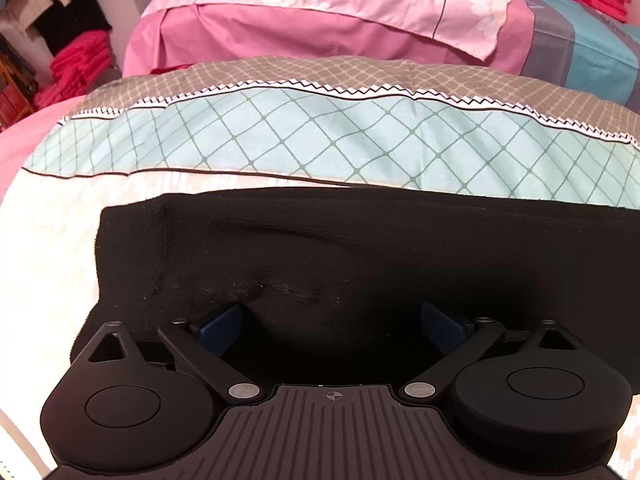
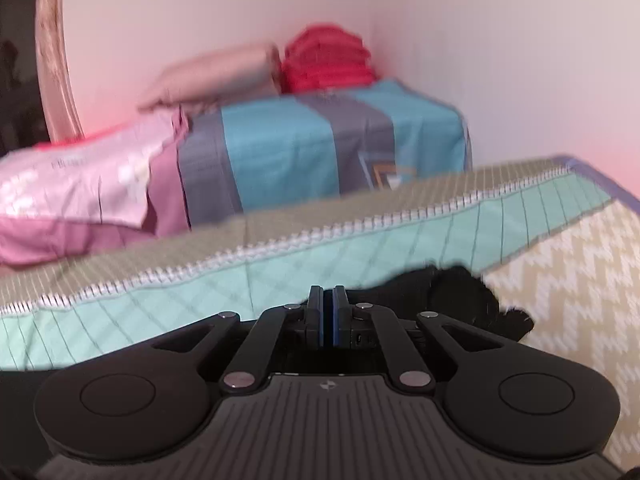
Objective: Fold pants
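Note:
Black pants (image 1: pixel 340 248) lie flat across the patterned bedspread (image 1: pixel 280 136), their hemmed end at the left. My left gripper (image 1: pixel 332 324) is open, its blue pads (image 1: pixel 224 326) spread wide and resting low over the near edge of the pants, holding nothing. In the right wrist view, which is blurred, my right gripper (image 2: pixel 328 312) has its jaws pressed together; no cloth shows between the pads. A bunched part of the black pants (image 2: pixel 460 296) lies just to its right on the bedspread (image 2: pixel 560 264).
Folded pink bedding (image 1: pixel 320 12) and a blue-grey striped quilt (image 2: pixel 304 148) are stacked behind the bedspread. Red folded clothes (image 2: pixel 328 60) sit in the far corner by the wall (image 2: pixel 480 40). More red clothes (image 1: pixel 76 68) lie at the left.

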{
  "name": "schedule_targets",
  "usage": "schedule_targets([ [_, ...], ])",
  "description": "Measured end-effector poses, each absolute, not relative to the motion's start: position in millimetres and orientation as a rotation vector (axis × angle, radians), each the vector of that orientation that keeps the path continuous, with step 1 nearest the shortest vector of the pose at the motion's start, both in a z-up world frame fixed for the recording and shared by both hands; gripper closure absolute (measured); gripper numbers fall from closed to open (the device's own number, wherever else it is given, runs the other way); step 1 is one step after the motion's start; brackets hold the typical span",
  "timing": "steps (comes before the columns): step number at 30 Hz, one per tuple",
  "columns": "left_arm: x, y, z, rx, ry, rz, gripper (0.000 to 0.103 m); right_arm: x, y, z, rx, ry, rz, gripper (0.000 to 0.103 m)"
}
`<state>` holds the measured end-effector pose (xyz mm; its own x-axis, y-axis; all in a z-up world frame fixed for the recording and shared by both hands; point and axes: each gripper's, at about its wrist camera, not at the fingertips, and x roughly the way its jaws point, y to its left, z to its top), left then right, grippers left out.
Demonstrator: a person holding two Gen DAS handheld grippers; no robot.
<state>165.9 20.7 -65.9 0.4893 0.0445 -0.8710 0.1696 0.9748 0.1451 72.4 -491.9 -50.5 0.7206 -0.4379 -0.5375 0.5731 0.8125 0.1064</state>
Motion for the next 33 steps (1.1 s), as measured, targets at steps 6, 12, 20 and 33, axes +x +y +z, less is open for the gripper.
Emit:
schedule_targets([
  [6, 167, 28, -67, 0.198, 1.079, -0.062, 0.0, 86, -498, -69, 0.249, 0.597, -0.57, 0.092],
  [12, 155, 19, -47, 0.223, 1.03, -0.083, 0.0, 54, -477, -43, 0.329, 0.468, -0.504, 0.04],
  [20, 166, -14, -52, 0.278, 1.04, -0.072, 0.0, 29, -525, -74, 0.658, 0.488, -0.485, 0.076],
  [33, 162, -43, -60, 0.432, 1.034, -0.006, 0.0, 16, -529, -57, 0.634, 0.52, -0.616, 0.055],
])
